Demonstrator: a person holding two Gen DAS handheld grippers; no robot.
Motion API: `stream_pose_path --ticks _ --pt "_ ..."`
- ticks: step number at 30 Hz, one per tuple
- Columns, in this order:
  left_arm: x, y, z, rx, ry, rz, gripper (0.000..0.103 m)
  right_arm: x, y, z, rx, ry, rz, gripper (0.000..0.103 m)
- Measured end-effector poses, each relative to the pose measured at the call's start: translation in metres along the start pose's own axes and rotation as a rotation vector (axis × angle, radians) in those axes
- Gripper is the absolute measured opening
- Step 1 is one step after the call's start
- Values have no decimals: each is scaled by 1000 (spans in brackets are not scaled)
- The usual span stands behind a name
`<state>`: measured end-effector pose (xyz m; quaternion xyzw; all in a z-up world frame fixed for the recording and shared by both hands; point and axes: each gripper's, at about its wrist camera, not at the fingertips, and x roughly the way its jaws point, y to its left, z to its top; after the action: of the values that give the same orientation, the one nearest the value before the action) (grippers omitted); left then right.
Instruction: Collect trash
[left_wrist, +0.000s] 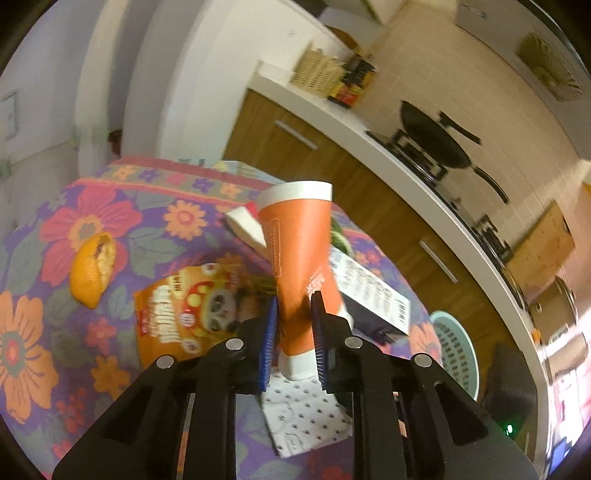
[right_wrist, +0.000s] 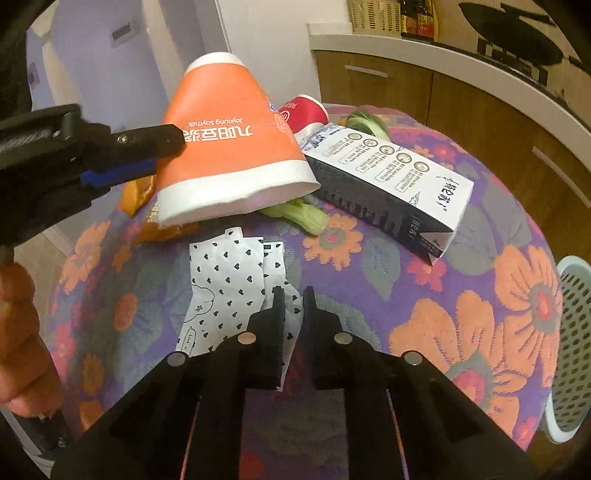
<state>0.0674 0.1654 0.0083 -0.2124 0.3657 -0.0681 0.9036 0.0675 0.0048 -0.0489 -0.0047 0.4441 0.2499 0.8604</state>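
An orange paper cup (left_wrist: 299, 236) with white rims is clamped near its mouth between the blue pads of my left gripper (left_wrist: 293, 299). In the right wrist view the cup (right_wrist: 229, 147) hangs tilted above the table, mouth down, with the left gripper (right_wrist: 166, 153) coming in from the left. My right gripper (right_wrist: 293, 295) points down at a white paper wrapper with black hearts (right_wrist: 225, 280) lying flat on the floral tablecloth (right_wrist: 461, 332). Its jaws stand narrow and pinch the wrapper's right edge. The same wrapper (left_wrist: 306, 413) shows under the cup in the left wrist view.
On the table lie an orange peel (left_wrist: 92, 273), an orange snack bag (left_wrist: 184, 314), a black-and-white carton (right_wrist: 388, 184), a red cup (right_wrist: 303, 112) and a bok choy stalk (right_wrist: 299, 214). A pale slotted basket (right_wrist: 576, 350) stands off the table's right edge. A hand (right_wrist: 18, 332) shows at left.
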Motion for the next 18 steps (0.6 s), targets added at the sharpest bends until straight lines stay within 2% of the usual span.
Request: stream_pose_path --ticks 4,8,11,12,15,18 --pt "7 -18 0 67 -4 45 17 -4 -7 -1 19 -10 28 8" --pt "24 -23 1 75 25 47 19 -14 -14 -7 32 -23 73 8" --pt "25 -27 -1 84 1 54 18 -13 -20 -8 52 -13 71 10" --pt "24 -27 -2 80 -7 52 18 -11 -21 -9 57 -4 90 17" --pt "16 -23 -5 70 -28 54 17 -10 -22 -8 72 9 99 67" --pt "-2 -15 -6 52 -63 54 17 -14 -11 -5 16 -18 74 69"
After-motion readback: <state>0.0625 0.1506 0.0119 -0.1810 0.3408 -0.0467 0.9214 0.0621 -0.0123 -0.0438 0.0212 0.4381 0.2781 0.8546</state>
